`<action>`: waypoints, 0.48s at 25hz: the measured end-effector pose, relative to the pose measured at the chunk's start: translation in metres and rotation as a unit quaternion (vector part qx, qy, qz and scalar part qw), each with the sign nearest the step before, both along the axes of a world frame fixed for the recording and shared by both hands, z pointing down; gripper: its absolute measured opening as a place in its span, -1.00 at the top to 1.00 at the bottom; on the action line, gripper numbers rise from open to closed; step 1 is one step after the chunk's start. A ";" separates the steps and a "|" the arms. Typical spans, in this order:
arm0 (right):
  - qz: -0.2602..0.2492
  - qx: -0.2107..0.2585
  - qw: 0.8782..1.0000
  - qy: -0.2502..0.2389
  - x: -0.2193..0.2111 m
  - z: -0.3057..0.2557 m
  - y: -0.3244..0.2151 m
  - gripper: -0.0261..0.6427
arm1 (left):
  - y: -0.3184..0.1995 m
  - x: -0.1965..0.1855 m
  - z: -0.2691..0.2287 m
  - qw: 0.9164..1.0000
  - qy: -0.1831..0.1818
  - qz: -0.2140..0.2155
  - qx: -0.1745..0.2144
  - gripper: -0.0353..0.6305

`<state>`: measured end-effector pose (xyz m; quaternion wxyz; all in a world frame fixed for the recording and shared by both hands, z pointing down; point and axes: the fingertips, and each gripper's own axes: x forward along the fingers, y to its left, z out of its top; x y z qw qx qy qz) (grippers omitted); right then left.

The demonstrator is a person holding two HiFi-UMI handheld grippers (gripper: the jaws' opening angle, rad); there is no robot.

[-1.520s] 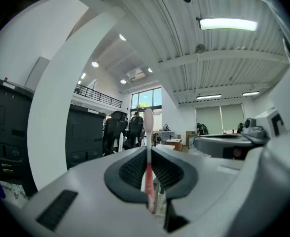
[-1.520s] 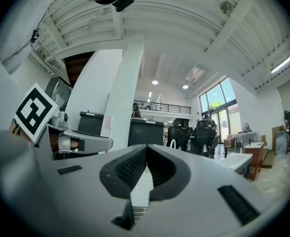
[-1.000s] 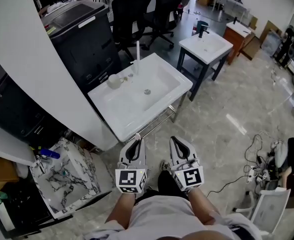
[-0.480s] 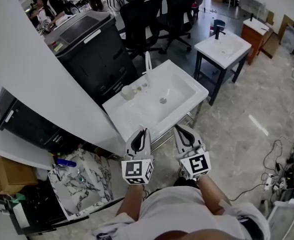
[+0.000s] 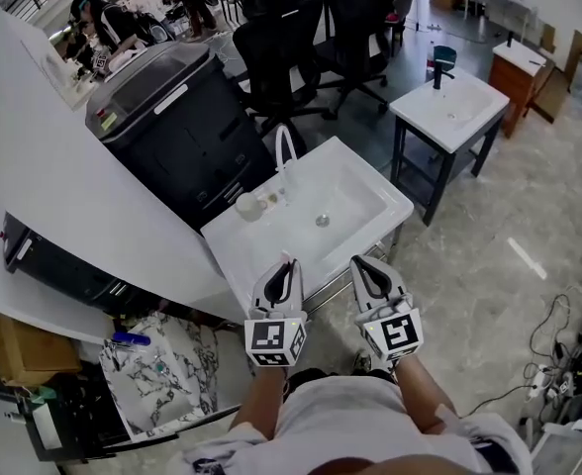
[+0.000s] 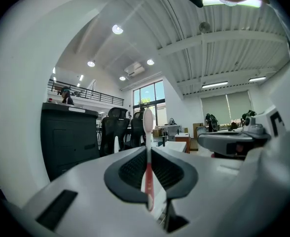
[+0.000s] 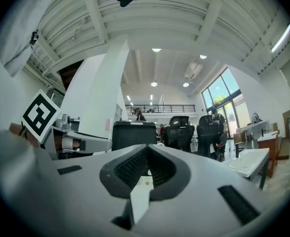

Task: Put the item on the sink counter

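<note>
Two grippers are held out low in front of the person, side by side, and only one carries anything. The left gripper [image 5: 283,271] is clamped on a toothbrush [image 6: 148,121]: its red handle is pinched between the jaws and its white head sticks out past the tips. The right gripper [image 5: 368,269] has its jaws closed with nothing in them.

The sink counter [image 5: 240,251] lies straight ahead of and below both grippers, with its near edge just beyond the jaw tips. The toothbrush's long axis runs forward along the left jaws and points over that edge toward the basin. The left gripper is the one nearer the bare counter on the faucet [image 5: 284,152] side, where a small cup [image 5: 246,206] stands. I judge the next move to be a short reach forward and down, then a release on the flat rim.

From overhead the toothbrush is barely a sliver at the jaw tips; the left gripper view shows it plainly, standing upright in the frame. The right gripper view [image 7: 146,151] confirms its jaws are empty, which the head view alone leaves unsure.
</note>
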<state>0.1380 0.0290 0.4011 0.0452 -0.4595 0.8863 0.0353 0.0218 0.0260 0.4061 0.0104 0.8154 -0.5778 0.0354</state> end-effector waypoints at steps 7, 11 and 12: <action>-0.013 -0.015 1.000 -0.009 0.012 0.015 -0.032 0.91 | -0.023 -0.002 0.009 0.999 -0.010 -0.029 -0.012 0.79; -0.044 -0.027 0.999 -0.008 -0.006 0.021 -0.043 0.91 | -0.031 -0.017 0.014 0.998 -0.006 -0.054 -0.021 0.79; -0.052 -0.030 0.998 -0.005 -0.012 0.023 -0.046 0.91 | -0.033 -0.022 0.014 0.998 -0.004 -0.061 -0.022 0.79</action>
